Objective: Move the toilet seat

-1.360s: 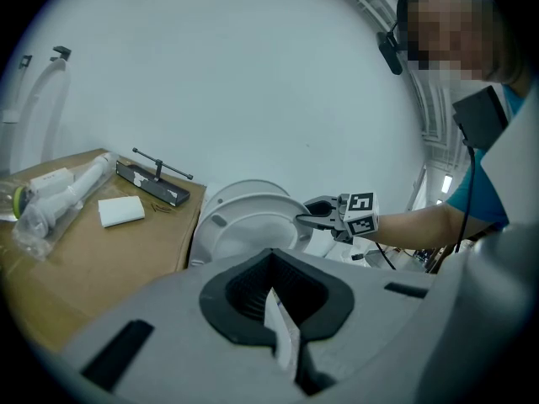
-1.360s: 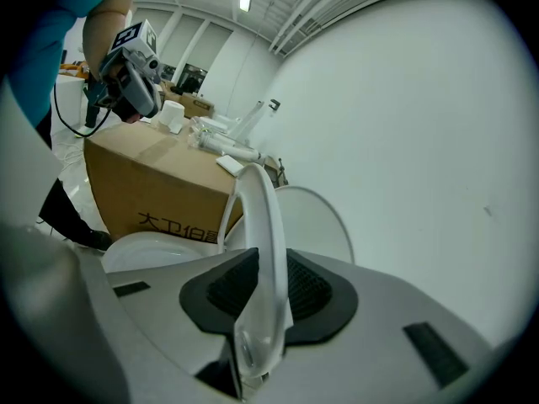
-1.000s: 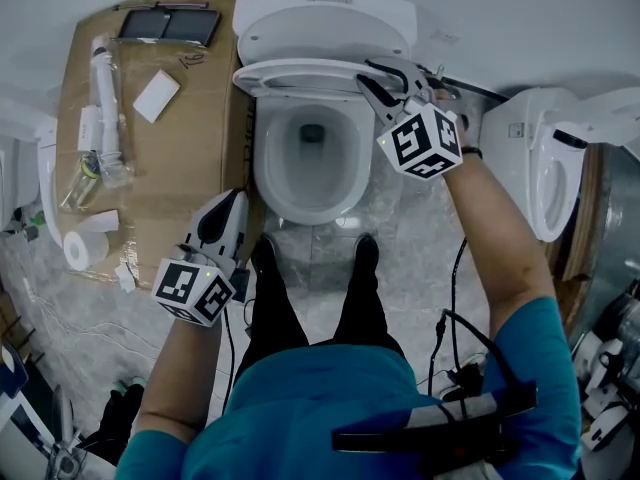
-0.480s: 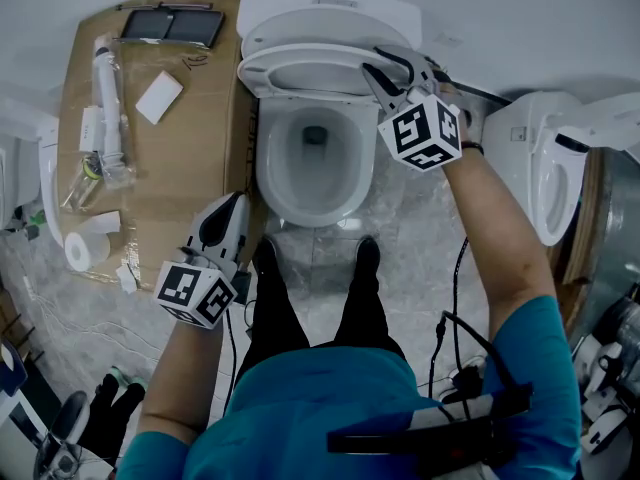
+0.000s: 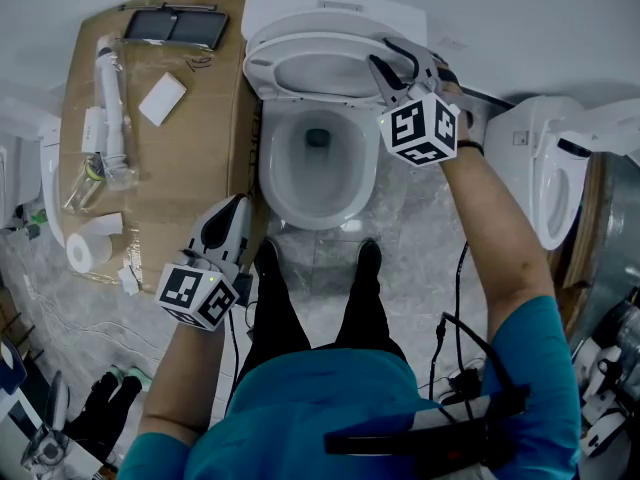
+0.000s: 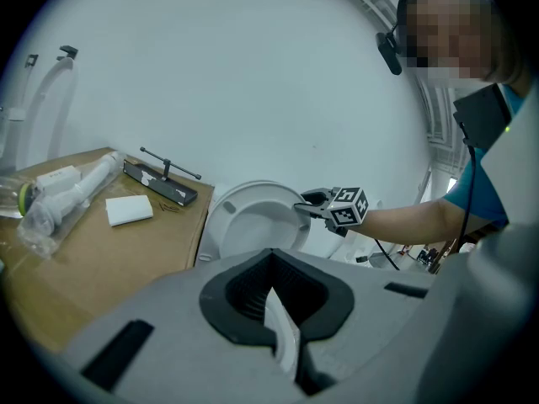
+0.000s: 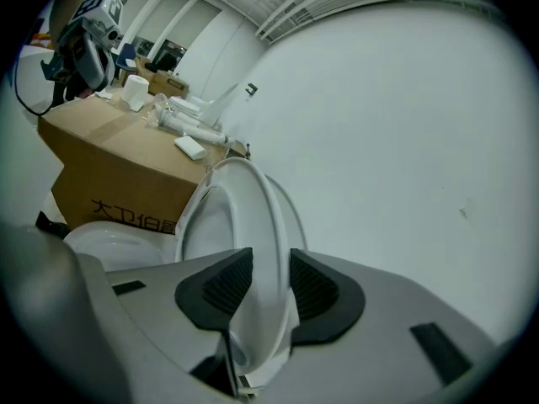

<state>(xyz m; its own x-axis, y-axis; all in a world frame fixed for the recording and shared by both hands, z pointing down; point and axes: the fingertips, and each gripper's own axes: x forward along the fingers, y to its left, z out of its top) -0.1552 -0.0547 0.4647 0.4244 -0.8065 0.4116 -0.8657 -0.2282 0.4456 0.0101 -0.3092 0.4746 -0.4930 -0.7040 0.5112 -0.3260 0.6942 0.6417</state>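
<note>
So the toilet seat (image 5: 262, 68) is flipped up, almost upright, leaning back toward the tank (image 5: 330, 6) at the far side, with the bowl (image 5: 272, 173) open below it. The right gripper (image 5: 385, 56) is up at the seat's right edge. Its jaws have just been easing apart and stand part-open, with the seat's rim running between the two pads, close on both sides but not really squeezed as far as I can see. The left gripper (image 5: 236, 204) hangs near the bowl's near-left corner, beside the cardboard box (image 5: 190, 178), touching nothing. Its jaws are pressed together at the tips. There's a white sliver in the slit lower down, no idea what. On the box there's a bagged white pipe (image 5: 108, 98) and a small white block (image 5: 163, 98). Another toilet (image 5: 540, 163) sits off to the right.
</note>
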